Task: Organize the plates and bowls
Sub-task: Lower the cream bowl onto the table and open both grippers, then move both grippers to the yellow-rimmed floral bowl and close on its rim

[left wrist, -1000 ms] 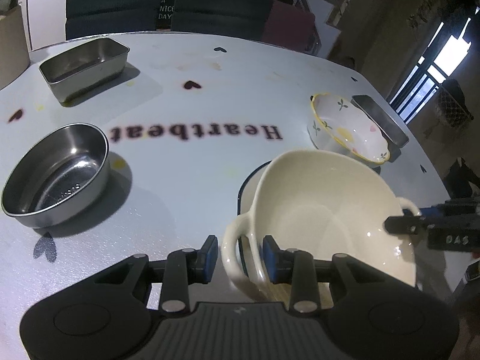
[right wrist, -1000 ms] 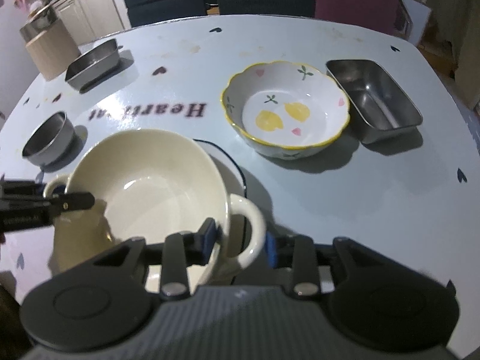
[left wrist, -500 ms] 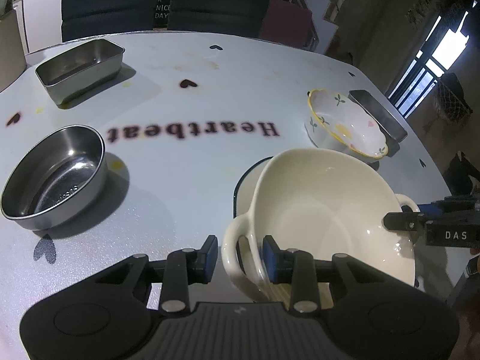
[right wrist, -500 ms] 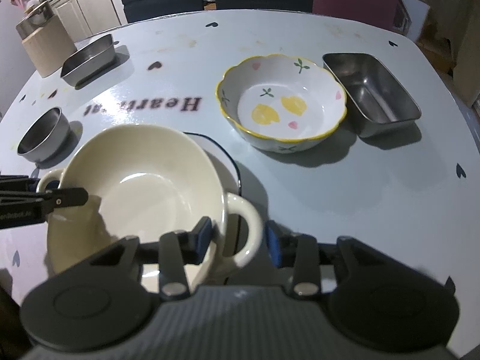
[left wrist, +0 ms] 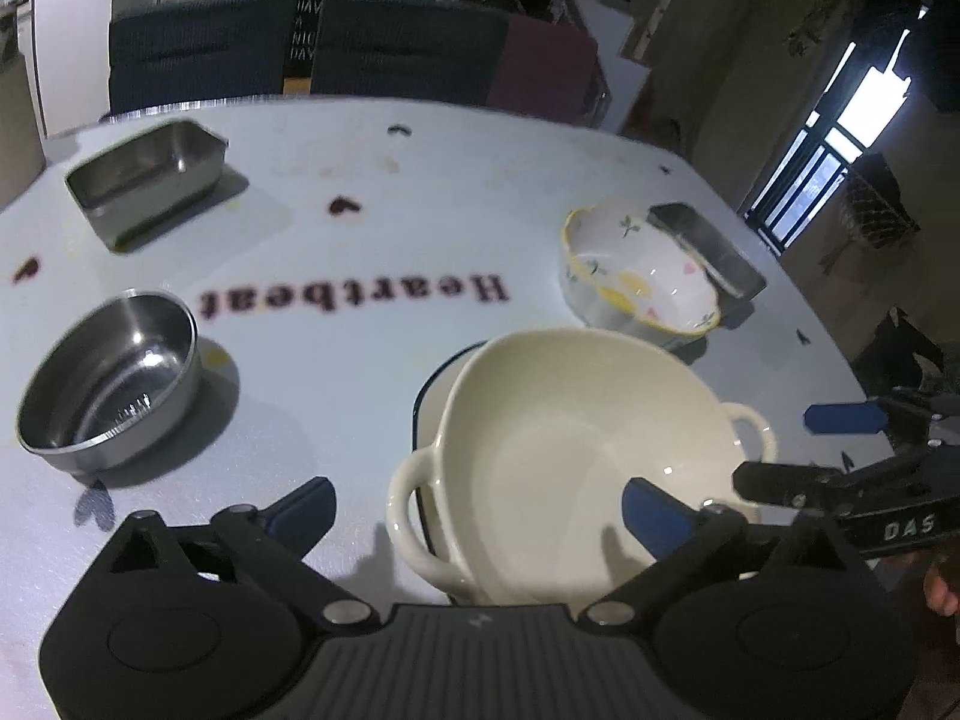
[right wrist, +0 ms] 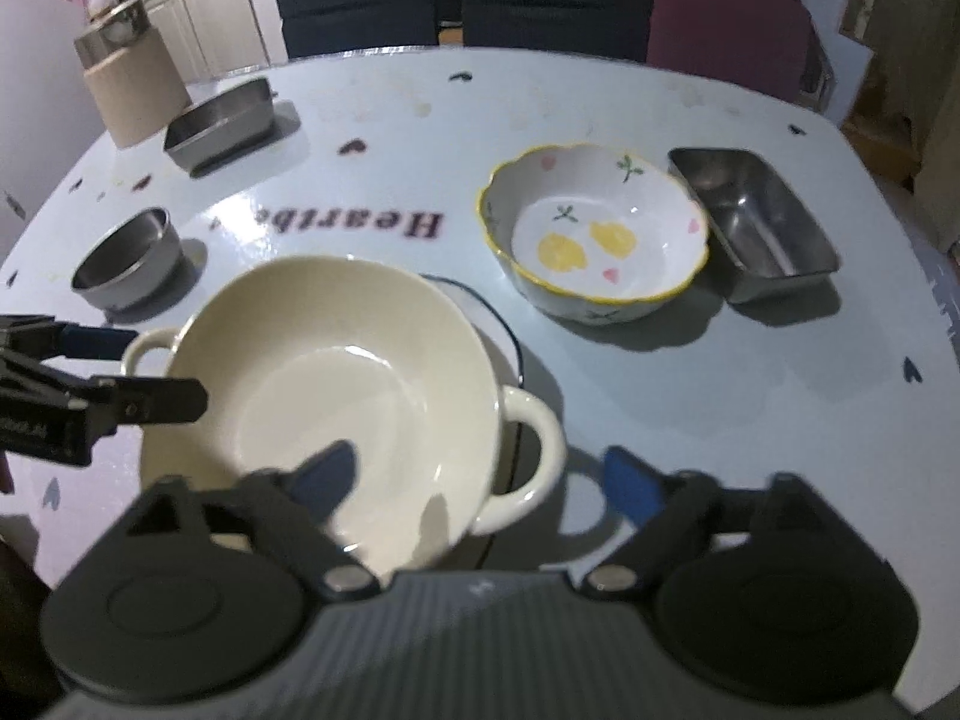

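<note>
Both grippers have let go of the cream two-handled ceramic bowl (left wrist: 576,456) since half a second ago: the left gripper (left wrist: 477,507), clamped on the bowl's left handle then, now has its blue-tipped fingers spread wide to either side of that handle, and the right gripper (right wrist: 480,477) likewise stands apart around the right handle, touching nothing. On the pale blue-white table (right wrist: 690,396) printed with the word "Heartbeat" and small dark hearts, the cream bowl sits near the front edge on a white plate with a dark blue rim (right wrist: 510,330), which shows only as a crescent behind it. Beyond and to the right stands a scalloped white bowl with a yellow rim and lemon pattern (right wrist: 594,246), with a rectangular steel tray (right wrist: 756,228) just beside it on the right. To the left sits a round steel bowl (left wrist: 108,378), and far left another rectangular steel tray (left wrist: 144,180). Dark chairs (left wrist: 384,48) line the far side.
</note>
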